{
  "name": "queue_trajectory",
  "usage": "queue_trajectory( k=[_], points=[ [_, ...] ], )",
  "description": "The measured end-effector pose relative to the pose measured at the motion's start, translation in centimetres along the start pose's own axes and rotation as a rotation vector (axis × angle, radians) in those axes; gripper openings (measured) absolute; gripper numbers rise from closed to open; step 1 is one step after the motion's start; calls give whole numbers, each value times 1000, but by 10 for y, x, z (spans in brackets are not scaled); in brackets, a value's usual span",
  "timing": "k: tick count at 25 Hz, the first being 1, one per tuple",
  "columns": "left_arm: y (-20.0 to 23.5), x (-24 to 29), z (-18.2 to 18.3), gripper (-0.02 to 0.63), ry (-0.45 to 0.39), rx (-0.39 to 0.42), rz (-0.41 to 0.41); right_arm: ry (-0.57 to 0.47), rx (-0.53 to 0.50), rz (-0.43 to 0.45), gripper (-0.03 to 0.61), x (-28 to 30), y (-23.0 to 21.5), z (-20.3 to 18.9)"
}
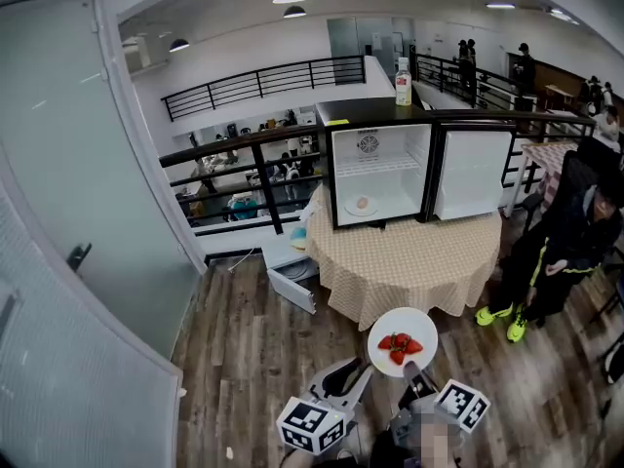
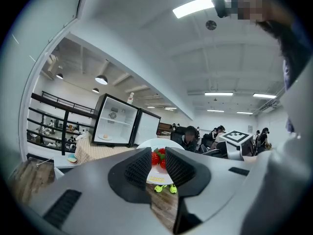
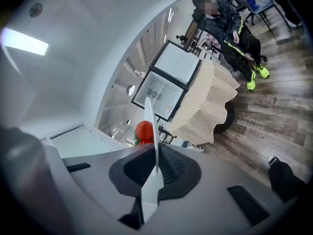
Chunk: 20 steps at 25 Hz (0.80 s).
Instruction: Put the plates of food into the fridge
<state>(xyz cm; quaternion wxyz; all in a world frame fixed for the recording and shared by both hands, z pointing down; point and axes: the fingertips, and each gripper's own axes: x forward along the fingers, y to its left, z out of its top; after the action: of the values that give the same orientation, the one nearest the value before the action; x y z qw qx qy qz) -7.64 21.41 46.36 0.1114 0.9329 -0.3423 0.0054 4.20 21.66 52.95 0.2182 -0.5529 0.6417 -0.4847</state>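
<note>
Wood-plank flooring (image 1: 253, 359) runs under a round desk (image 1: 409, 261) draped in a checked cloth. On it a boxy, white-lined fridge (image 1: 380, 169) stands with its door swung wide and a small plate (image 1: 362, 206) on its floor. The right gripper (image 1: 414, 370) pinches the thin rim of a round white plate (image 1: 421, 325) of red strawberries (image 1: 400, 346), held in the air short of the desk. The left gripper (image 1: 346, 373), its ribbed pads slightly spread, holds nothing.

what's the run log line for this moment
right gripper: shut on rim of strawberry plate | left gripper: open, empty | fridge: open, other plate inside | strawberry plate: not yet in fridge
</note>
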Motion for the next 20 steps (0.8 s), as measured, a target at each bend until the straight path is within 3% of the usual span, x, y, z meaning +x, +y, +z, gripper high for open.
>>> queue_trajectory(
  k=[9, 20],
  points=[
    [-7, 18, 4, 92, -31, -16, -29, -1, 19, -20, 25, 4, -13, 17],
    [21, 87, 13, 92, -39, -35, 23, 40, -13, -28, 25, 50, -35, 75]
  ],
)
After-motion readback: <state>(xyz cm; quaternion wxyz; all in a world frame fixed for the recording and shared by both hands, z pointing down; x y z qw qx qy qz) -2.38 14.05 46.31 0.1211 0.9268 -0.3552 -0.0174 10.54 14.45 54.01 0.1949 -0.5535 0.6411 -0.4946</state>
